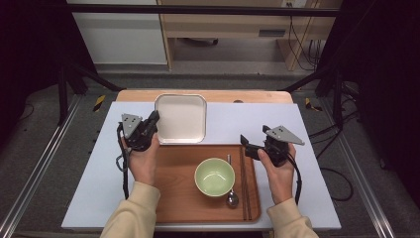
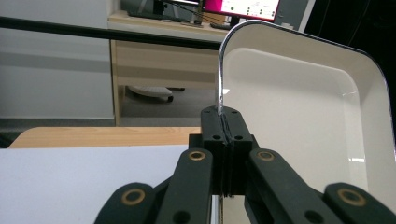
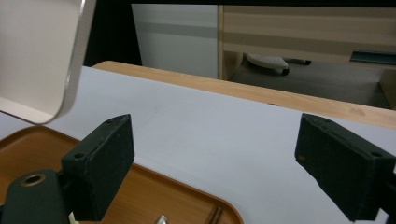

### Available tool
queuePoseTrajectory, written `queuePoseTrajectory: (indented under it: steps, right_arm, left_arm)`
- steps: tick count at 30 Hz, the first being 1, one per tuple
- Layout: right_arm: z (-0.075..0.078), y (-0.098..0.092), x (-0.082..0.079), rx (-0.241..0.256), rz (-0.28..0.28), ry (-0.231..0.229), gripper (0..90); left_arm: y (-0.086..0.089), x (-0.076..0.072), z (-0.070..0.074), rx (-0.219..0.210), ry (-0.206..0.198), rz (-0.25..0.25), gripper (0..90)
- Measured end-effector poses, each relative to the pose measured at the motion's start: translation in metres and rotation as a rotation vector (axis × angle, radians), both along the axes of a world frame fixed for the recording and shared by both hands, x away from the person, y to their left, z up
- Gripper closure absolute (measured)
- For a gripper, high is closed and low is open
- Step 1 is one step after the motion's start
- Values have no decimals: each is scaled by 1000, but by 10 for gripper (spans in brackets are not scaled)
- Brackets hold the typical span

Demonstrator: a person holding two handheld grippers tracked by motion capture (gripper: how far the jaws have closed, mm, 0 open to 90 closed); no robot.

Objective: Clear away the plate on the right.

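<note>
My left gripper is shut on the left rim of a white rectangular tray. In the left gripper view the jaws pinch that rim and the tray stands tilted up. Its corner hangs above the table in the right gripper view. My right gripper is open, with nothing between its pads, over the far right edge of a wooden tray. That tray holds a green bowl, a metal spoon and dark chopsticks.
A pale mat covers the table, whose wooden far edge shows behind the white tray. Beyond it are floor, cabinets and black frame bars. Bare mat lies to the left and right of the wooden tray.
</note>
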State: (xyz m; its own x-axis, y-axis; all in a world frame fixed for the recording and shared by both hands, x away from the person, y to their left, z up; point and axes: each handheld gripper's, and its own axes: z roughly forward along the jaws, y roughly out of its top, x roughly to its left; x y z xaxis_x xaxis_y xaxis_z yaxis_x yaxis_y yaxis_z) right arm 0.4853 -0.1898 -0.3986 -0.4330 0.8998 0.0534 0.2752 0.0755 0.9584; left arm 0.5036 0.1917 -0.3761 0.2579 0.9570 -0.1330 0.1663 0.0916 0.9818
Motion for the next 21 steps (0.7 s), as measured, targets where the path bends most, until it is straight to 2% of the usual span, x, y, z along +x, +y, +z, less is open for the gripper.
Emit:
queuePoseTrajectory:
  steps: [6, 8, 10, 16, 19, 21]
  right_arm:
    - [-2, -12, -1, 25, -19, 22, 125]
    - [-2, -14, -3, 11, -24, 15, 124]
    - [-3, -18, -7, -14, -36, -2, 119]
    - [-18, -37, -23, -81, -65, -110, 123]
    - [-26, -48, -29, -63, -93, -147, 135]
    - [-28, -54, -31, -55, -101, -151, 141]
  left_arm:
    - [6, 1, -5, 7, 20, 5, 893]
    - [10, 0, -6, 3, 23, 8, 893]
    - [17, 0, -6, 1, 27, 17, 893]
    - [37, -3, -9, 4, 43, 38, 893]
    - [43, -4, -11, 3, 51, 40, 893]
    - [45, -5, -12, 1, 54, 43, 893]
